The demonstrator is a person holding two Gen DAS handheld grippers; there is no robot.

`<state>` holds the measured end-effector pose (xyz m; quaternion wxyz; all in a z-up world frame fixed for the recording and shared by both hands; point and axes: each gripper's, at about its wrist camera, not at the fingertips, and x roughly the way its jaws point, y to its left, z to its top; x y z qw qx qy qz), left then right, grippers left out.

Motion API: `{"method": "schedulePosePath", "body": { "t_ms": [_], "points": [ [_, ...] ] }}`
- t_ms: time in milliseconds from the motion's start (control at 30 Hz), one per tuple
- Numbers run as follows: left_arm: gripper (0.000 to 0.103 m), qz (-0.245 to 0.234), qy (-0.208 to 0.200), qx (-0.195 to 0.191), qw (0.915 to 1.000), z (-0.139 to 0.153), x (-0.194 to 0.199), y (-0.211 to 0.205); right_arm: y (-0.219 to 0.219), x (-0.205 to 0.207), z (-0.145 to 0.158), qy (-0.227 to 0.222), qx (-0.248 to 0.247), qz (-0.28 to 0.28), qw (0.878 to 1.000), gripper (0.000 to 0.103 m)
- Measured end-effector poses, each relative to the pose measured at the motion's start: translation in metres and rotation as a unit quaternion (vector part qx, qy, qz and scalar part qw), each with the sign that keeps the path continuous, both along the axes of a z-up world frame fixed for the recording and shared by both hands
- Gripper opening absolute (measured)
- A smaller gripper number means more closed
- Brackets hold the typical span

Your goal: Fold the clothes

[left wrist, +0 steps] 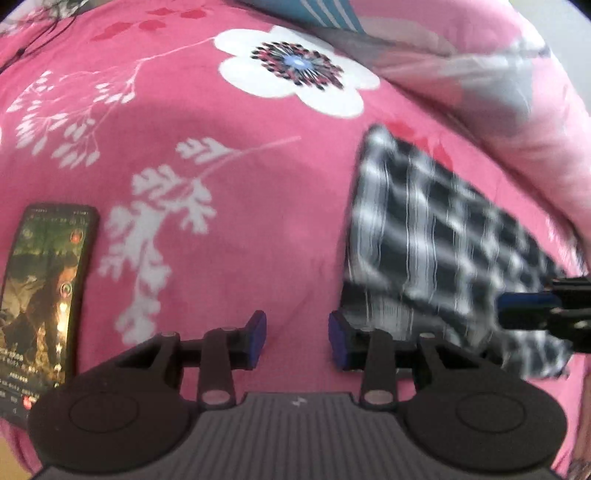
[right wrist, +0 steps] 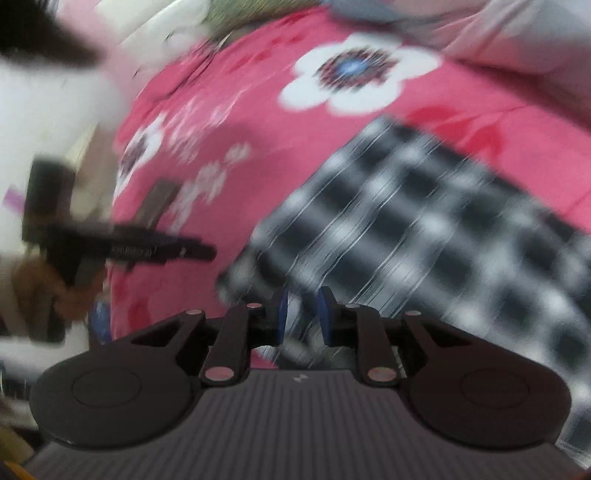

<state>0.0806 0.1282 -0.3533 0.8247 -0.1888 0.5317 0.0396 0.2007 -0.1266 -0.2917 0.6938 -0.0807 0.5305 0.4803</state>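
A black-and-white checked cloth (left wrist: 436, 236), folded into a slab, lies on the pink flowered bedsheet (left wrist: 240, 177) at the right of the left wrist view. My left gripper (left wrist: 297, 328) is open just left of the cloth's near corner, with only sheet between its blue pads. My right gripper (left wrist: 532, 310) comes in from the right edge at the cloth's near right side. In the blurred right wrist view the checked cloth (right wrist: 424, 221) fills the right half, and my right gripper (right wrist: 303, 310) is shut on its near edge. The left gripper (right wrist: 203, 253) shows at the left, apart from the cloth.
A phone (left wrist: 48, 295) with a lit screen lies on the sheet at the left. A pink and grey quilt (left wrist: 498, 85) is bunched along the far right. A teal striped item (left wrist: 325, 14) sits at the top edge. The bed's left edge (right wrist: 114, 206) drops to a blurred room.
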Motion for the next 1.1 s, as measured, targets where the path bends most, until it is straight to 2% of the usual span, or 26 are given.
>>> {"method": "schedulePosePath", "body": {
  "t_ms": [33, 100, 133, 200, 267, 367, 500, 600, 667, 767, 900, 1000, 1100],
  "points": [
    [0.037, -0.006, 0.002, 0.007, 1.0, -0.001, -0.003, -0.003, 0.003, -0.003, -0.011, -0.003, -0.015, 0.007, 1.0, 0.015],
    [0.037, -0.012, 0.006, 0.019, 0.9997, 0.0, -0.008, -0.007, 0.006, -0.001, -0.041, -0.02, -0.058, -0.012, 0.998, 0.014],
    [0.037, -0.016, 0.007, 0.027, 0.9995, 0.001, -0.011, -0.009, 0.001, 0.007, -0.05, -0.005, -0.056, -0.048, 0.997, 0.011],
    [0.037, -0.028, 0.003, 0.049, 0.9984, 0.006, -0.014, -0.015, -0.015, 0.023, -0.052, 0.047, -0.013, -0.133, 0.99, 0.011],
    [0.037, -0.041, -0.004, 0.072, 0.9965, 0.013, -0.016, -0.02, -0.025, 0.022, -0.04, 0.024, -0.007, -0.168, 0.985, 0.014],
    [0.037, -0.069, -0.029, 0.099, 0.9923, 0.023, -0.014, -0.035, -0.032, 0.011, -0.019, 0.002, 0.023, -0.155, 0.988, 0.014],
    [0.037, -0.118, -0.059, 0.119, 0.9841, 0.026, -0.001, -0.065, -0.021, -0.009, -0.018, -0.023, 0.033, -0.08, 0.996, 0.014],
    [0.037, -0.161, -0.079, 0.133, 0.9747, 0.025, 0.01, -0.093, -0.009, -0.01, -0.053, -0.018, -0.019, -0.089, 0.996, 0.012],
    [0.037, -0.192, -0.094, 0.14, 0.9668, 0.025, 0.018, -0.112, -0.016, -0.008, -0.056, -0.01, 0.004, -0.13, 0.991, 0.014],
    [0.037, -0.223, -0.102, 0.132, 0.9604, 0.019, 0.03, -0.134, -0.036, -0.017, -0.032, -0.017, 0.049, -0.181, 0.982, 0.014],
    [0.037, -0.253, -0.081, 0.147, 0.9529, 0.002, 0.048, -0.155, -0.082, -0.028, -0.01, -0.091, 0.014, -0.212, 0.973, 0.014],
    [0.038, -0.257, -0.046, 0.167, 0.9507, -0.016, 0.055, -0.163, -0.131, -0.022, -0.006, -0.157, -0.037, -0.258, 0.953, 0.014],
    [0.038, -0.262, -0.042, 0.179, 0.9475, -0.021, 0.055, -0.166, -0.174, -0.003, -0.014, -0.222, -0.082, -0.314, 0.92, 0.014]
  ]
}}
